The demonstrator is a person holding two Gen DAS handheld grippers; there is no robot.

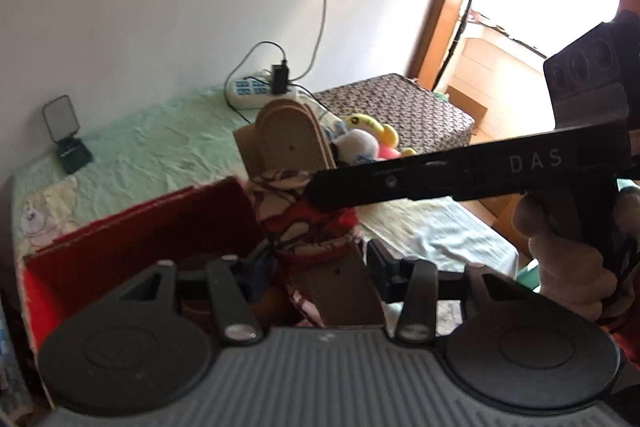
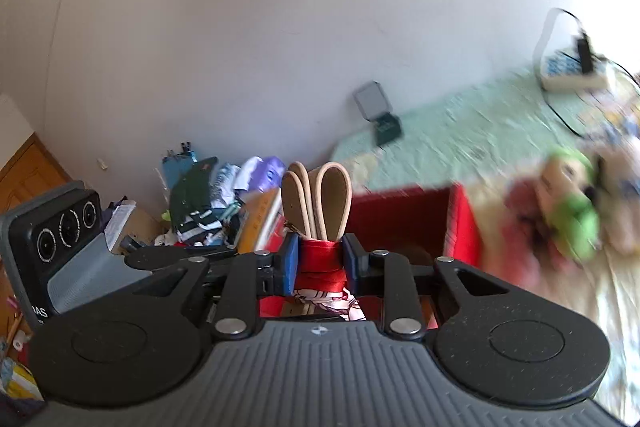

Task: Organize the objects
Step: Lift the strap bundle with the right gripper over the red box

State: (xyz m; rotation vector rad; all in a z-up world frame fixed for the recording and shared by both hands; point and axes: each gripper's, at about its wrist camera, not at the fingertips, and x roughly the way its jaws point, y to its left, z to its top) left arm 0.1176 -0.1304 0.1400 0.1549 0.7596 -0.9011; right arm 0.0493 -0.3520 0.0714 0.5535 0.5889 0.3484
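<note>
A tan leather strap bundle (image 1: 286,143) wrapped in a red and white patterned scarf (image 1: 308,223) is held upright over a red box (image 1: 140,227). My left gripper (image 1: 316,263) has its jaws on either side of the scarf's lower part, closed on it. My right gripper (image 2: 320,259) is shut on the scarf (image 2: 320,259), with the tan loops (image 2: 316,203) standing above its fingers. The right gripper's black body (image 1: 460,179) crosses the left wrist view from the right. The red box (image 2: 400,223) lies behind the bundle in the right wrist view.
A bed with a mint green sheet (image 1: 152,143) holds a power strip (image 1: 260,93), a small mirror stand (image 1: 68,139) and plush toys (image 1: 368,139). More plush toys (image 2: 568,211) appear blurred. Clothes and books (image 2: 216,203) pile at the left. A doorway (image 1: 520,7) is at the right.
</note>
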